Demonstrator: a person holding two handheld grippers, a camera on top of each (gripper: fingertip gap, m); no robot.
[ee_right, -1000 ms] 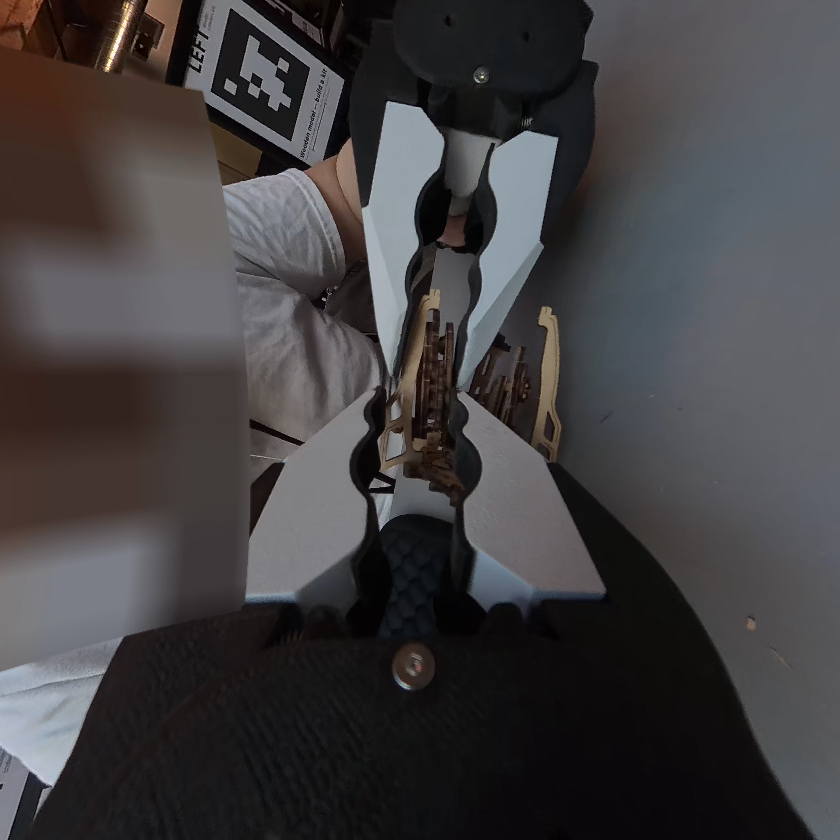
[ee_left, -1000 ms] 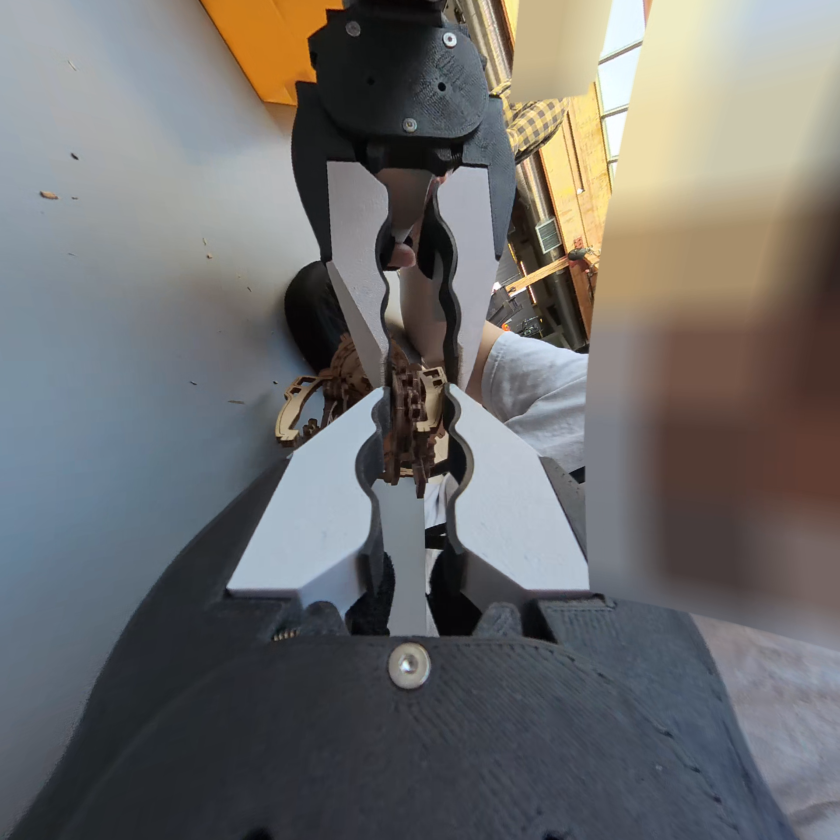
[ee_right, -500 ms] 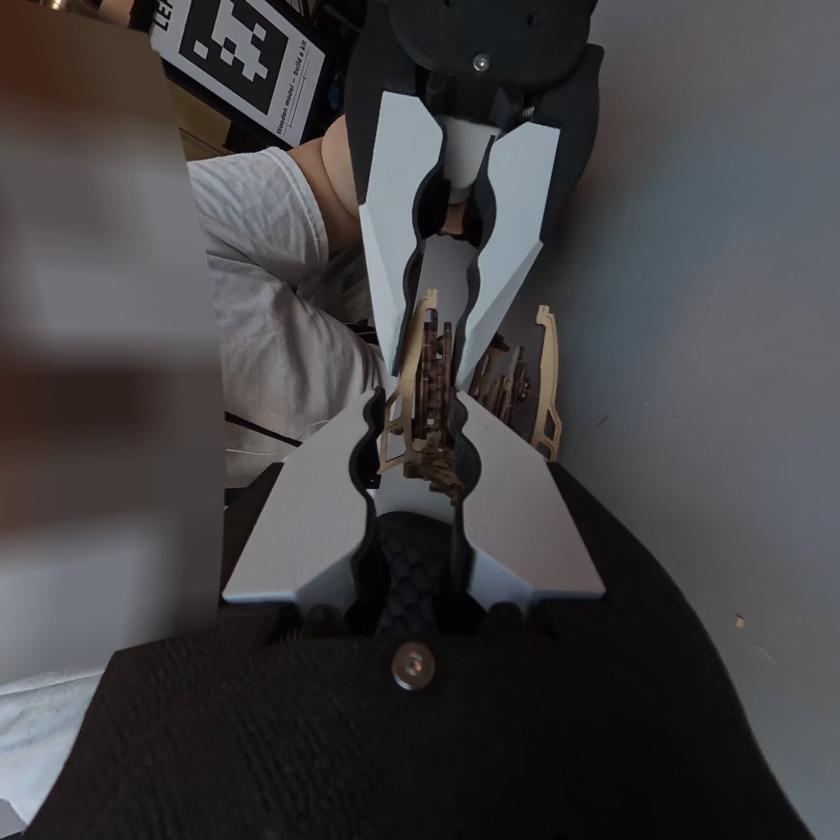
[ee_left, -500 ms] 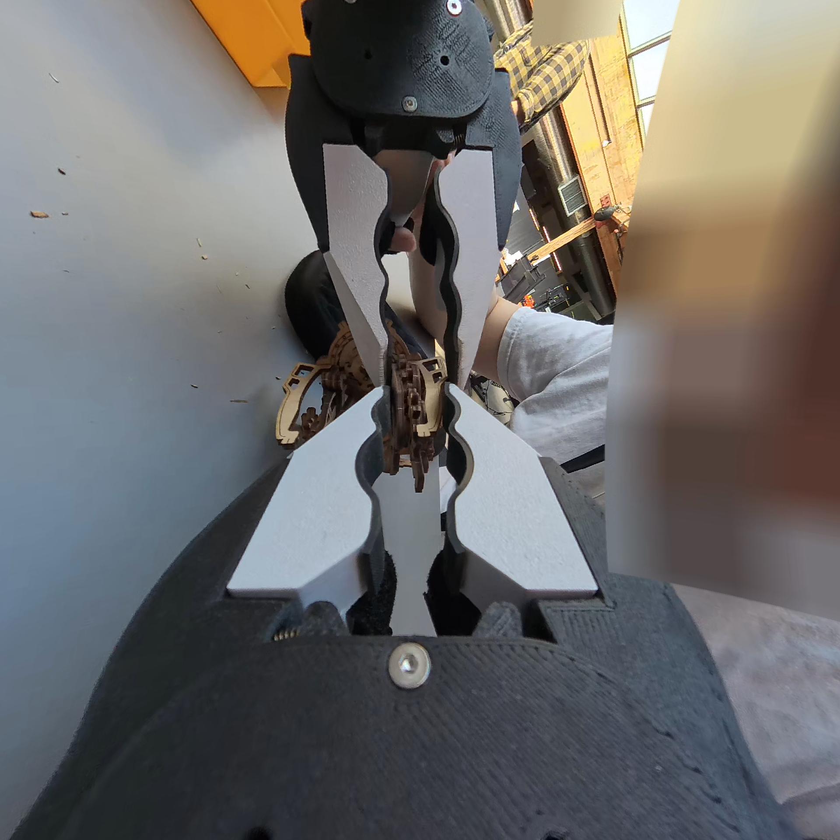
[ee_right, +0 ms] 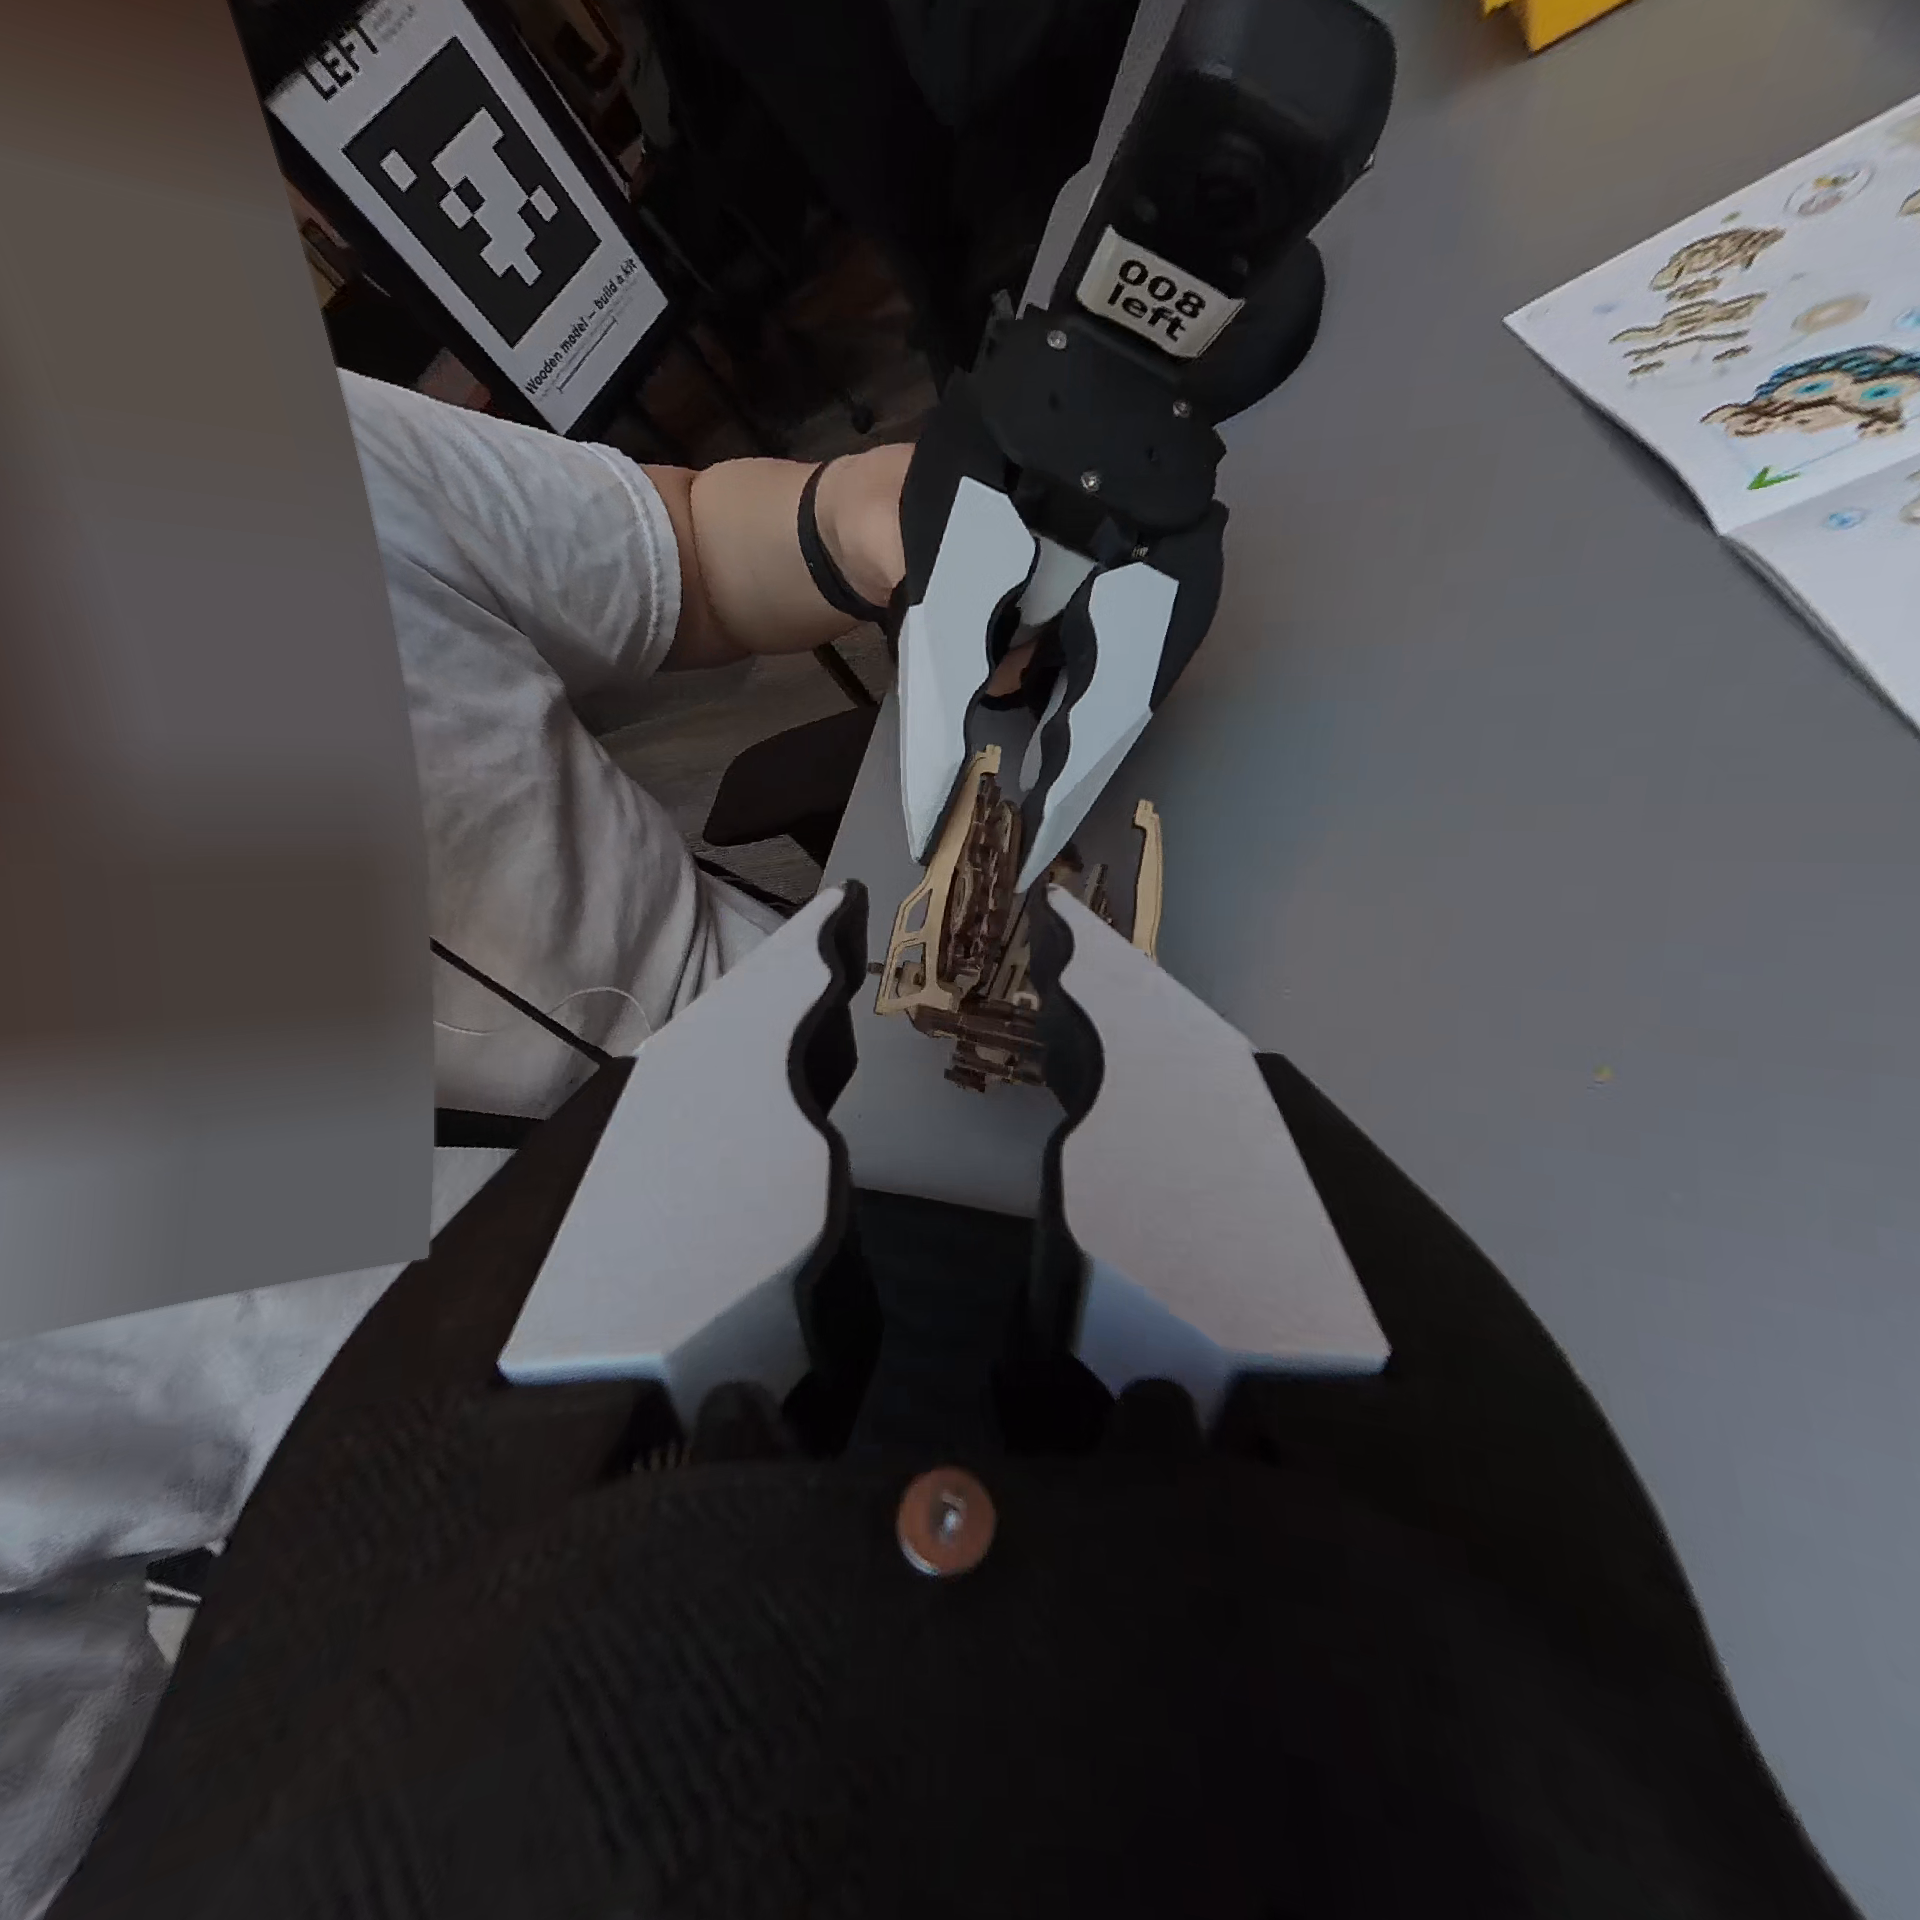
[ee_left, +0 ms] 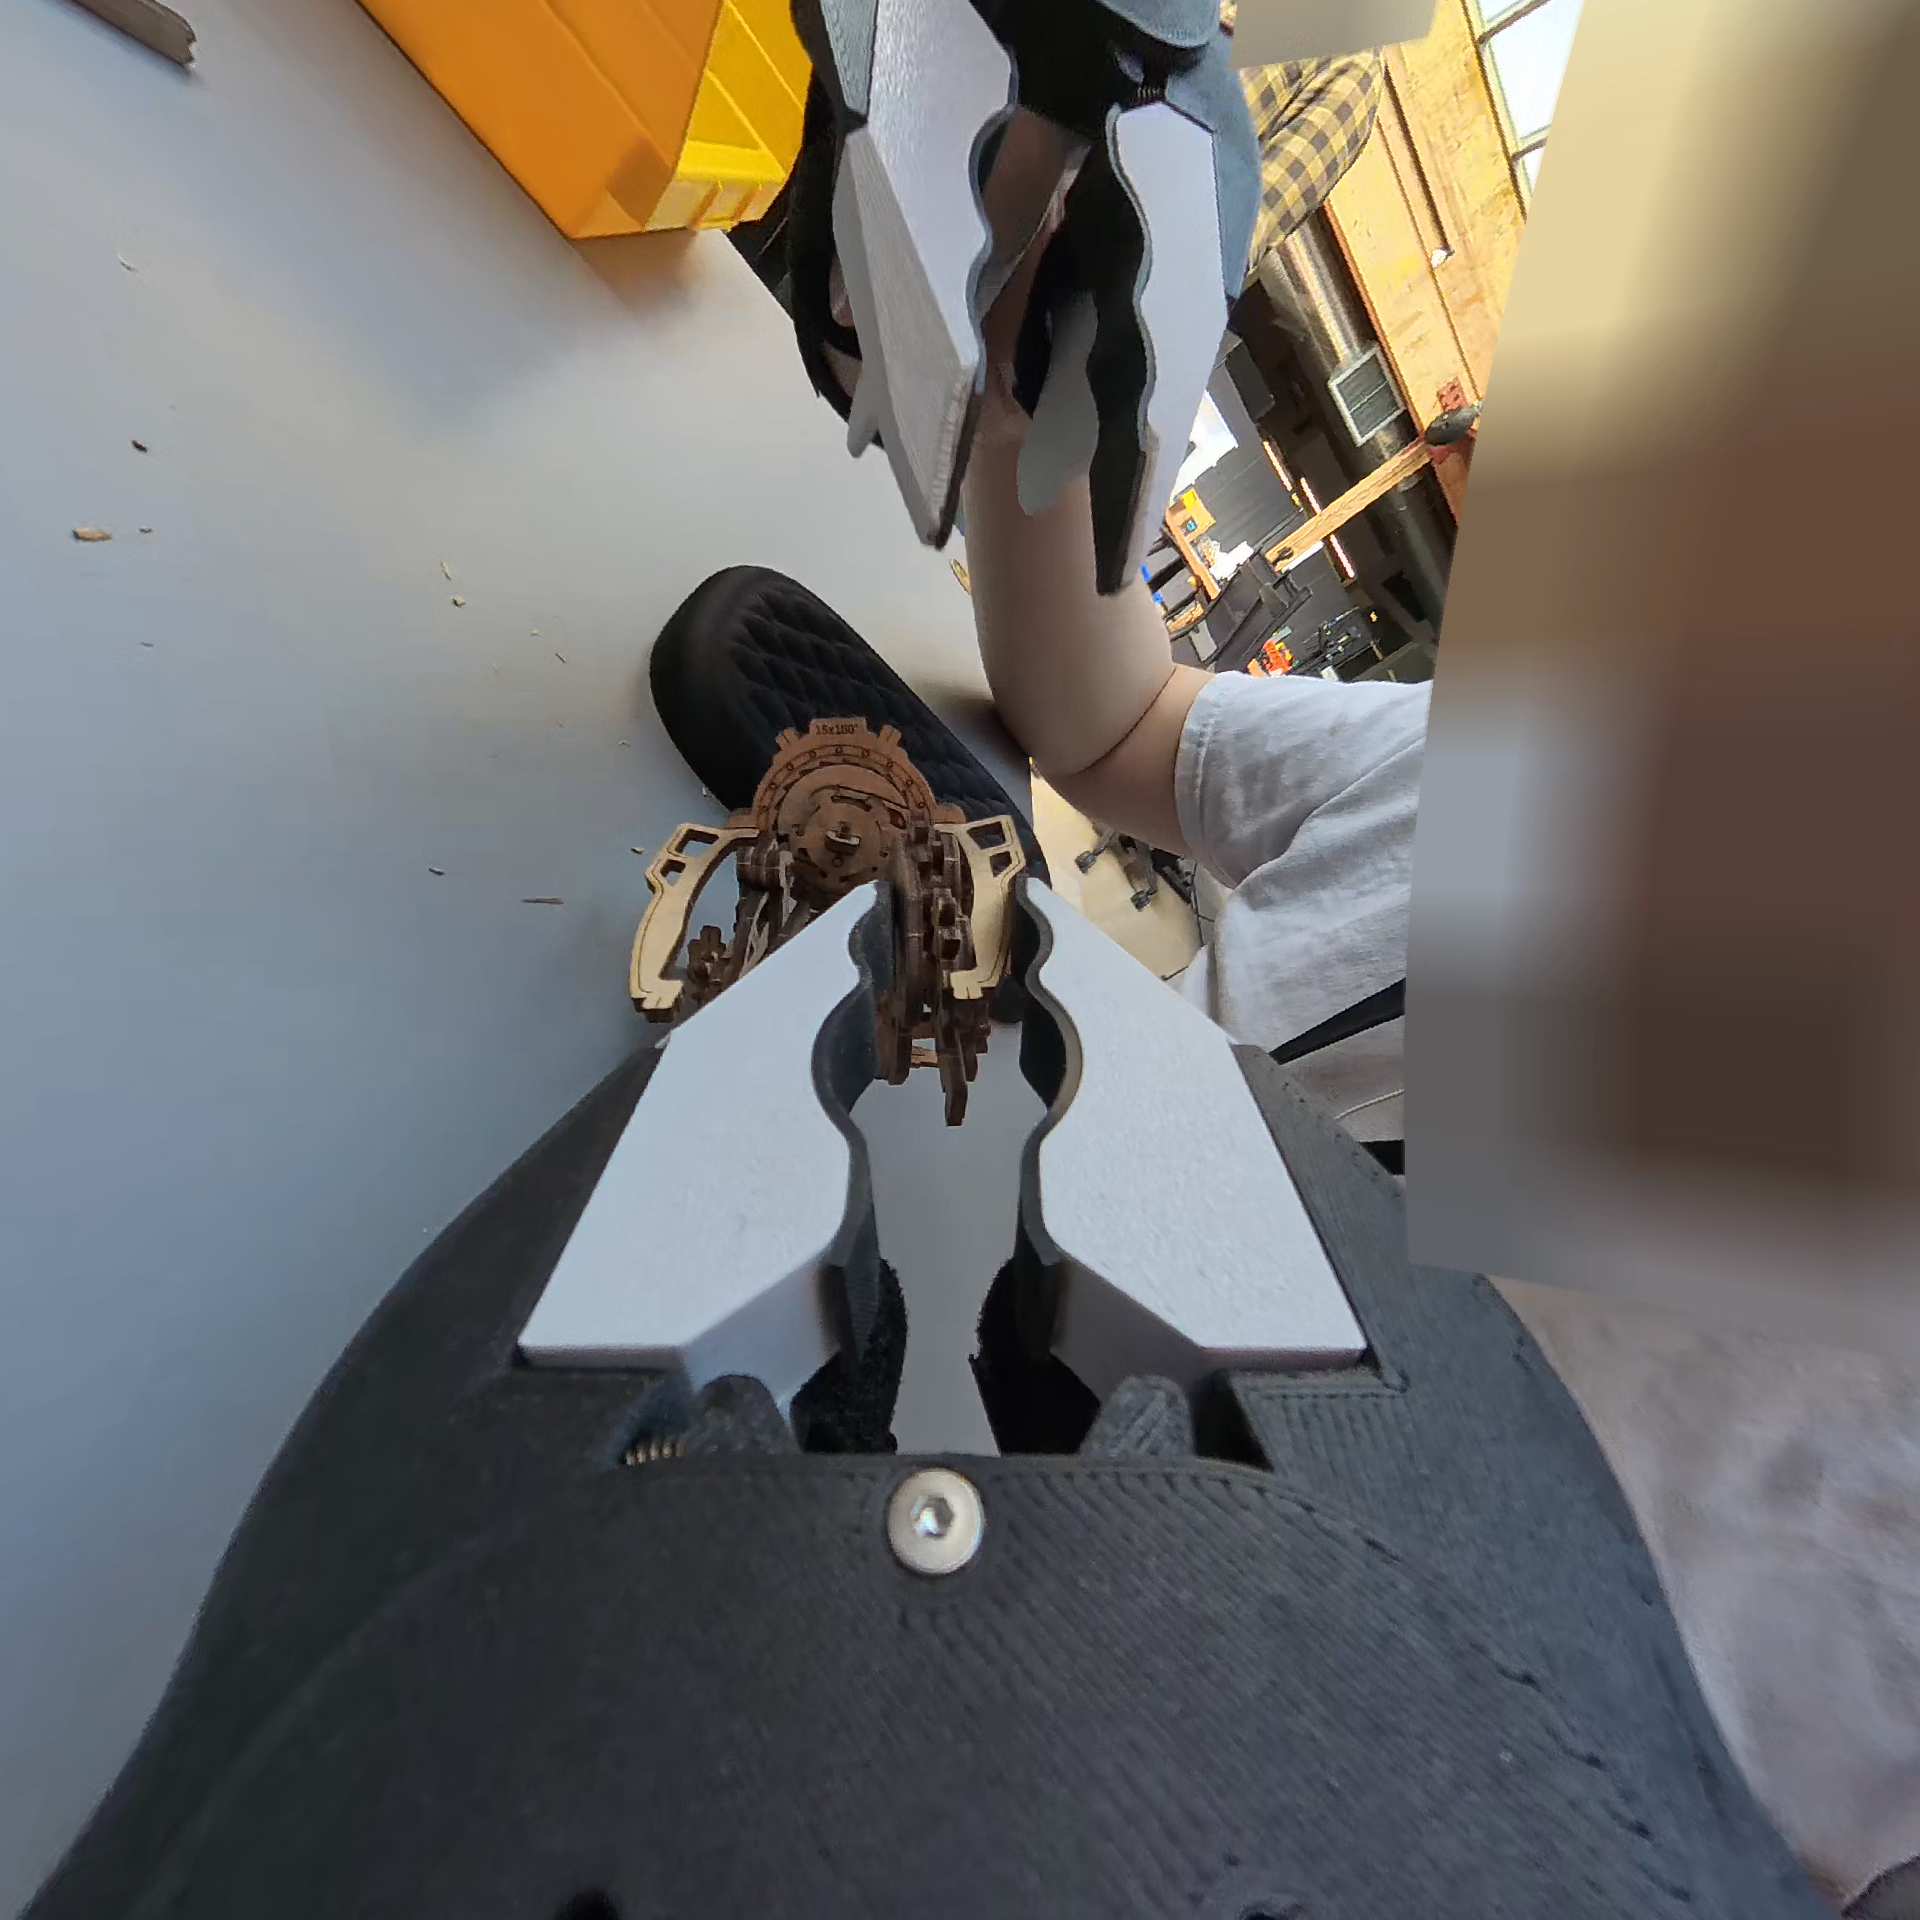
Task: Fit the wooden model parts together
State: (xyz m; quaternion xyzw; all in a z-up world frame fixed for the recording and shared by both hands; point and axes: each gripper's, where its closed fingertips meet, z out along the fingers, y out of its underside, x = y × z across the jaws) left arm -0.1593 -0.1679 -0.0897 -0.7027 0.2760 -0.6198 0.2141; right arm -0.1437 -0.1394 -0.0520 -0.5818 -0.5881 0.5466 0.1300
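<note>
The left tool (ee_left: 956,902) is closed on the wooden model (ee_left: 831,831). Its two grey fingers pinch the side that has the dark gears and one pale plywood frame. From the right wrist view, the left tool (ee_right: 977,862) reaches down at a slant from the far side, and its tips clamp the model (ee_right: 966,935) just above the grey counter (ee_right: 1455,831). I cannot tell whether the model's underside touches the counter.

The right tool (ee_right: 951,902) is open and holds nothing. Its fingers stand wide apart, with the model just beyond their tips. In the left wrist view the right tool (ee_left: 1023,540) hangs above the model and well apart from it.

The model has a round toothed disc at its far end and a second pale frame sticking out to the side. A black quilted pad (ee_left: 790,675) lies right behind it, at the counter's edge.

A person's bare forearm (ee_left: 1070,665) and white sleeve (ee_left: 1309,831) are close by. Orange and yellow bins (ee_left: 623,104) sit farther back on the counter (ee_left: 260,727), which has a few wood chips scattered on it. An open instruction booklet (ee_right: 1766,364) lies off to the right. A black-and-white marker card (ee_right: 468,208) stands beyond the counter's edge.
</note>
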